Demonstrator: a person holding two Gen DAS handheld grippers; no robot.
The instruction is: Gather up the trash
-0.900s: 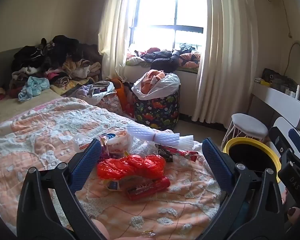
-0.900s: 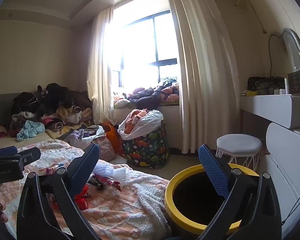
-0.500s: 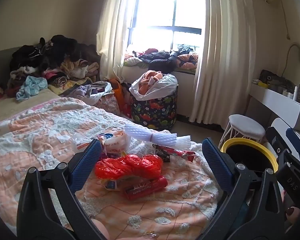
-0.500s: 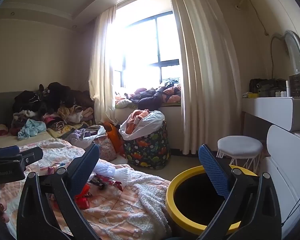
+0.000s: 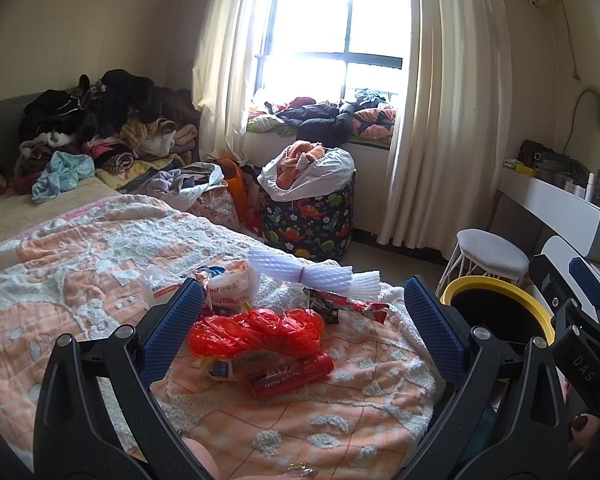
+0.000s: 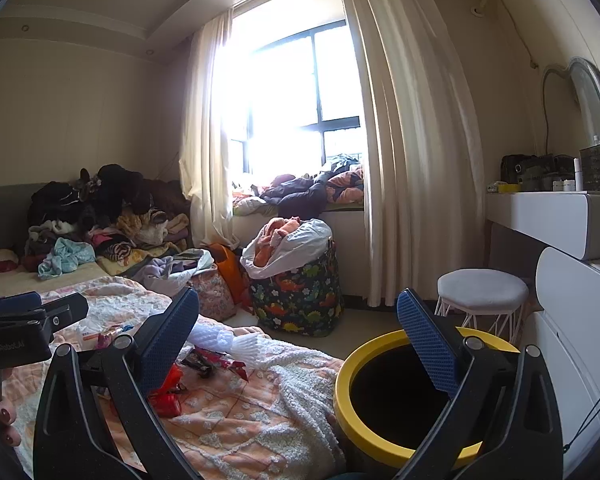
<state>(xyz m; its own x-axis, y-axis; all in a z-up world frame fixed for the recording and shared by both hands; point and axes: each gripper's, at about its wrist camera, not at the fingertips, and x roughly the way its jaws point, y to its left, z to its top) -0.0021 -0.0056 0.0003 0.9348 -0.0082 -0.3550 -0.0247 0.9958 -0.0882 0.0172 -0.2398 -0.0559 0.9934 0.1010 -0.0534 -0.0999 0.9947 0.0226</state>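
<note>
Lying ahead of wide left gripper (image 5: pixel 300 340), red plastic bag (image 5: pixel 256 330)

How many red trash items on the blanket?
3 clearly: red plastic bag between the left gripper's open jaws, red tube wrapper in front of it, red-and-dark snack wrapper behind. More may be hidden.

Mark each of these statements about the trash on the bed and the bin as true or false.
1. The left gripper holds the red plastic bag. False: its jaws are open, and the bag lies on the blanket.
2. The bin has a yellow rim. True.
3. The white foam net is inside the bin. False: it lies on the blanket.
4. The right gripper is empty. True.
5. The stool stands beyond the bin. True.
</note>
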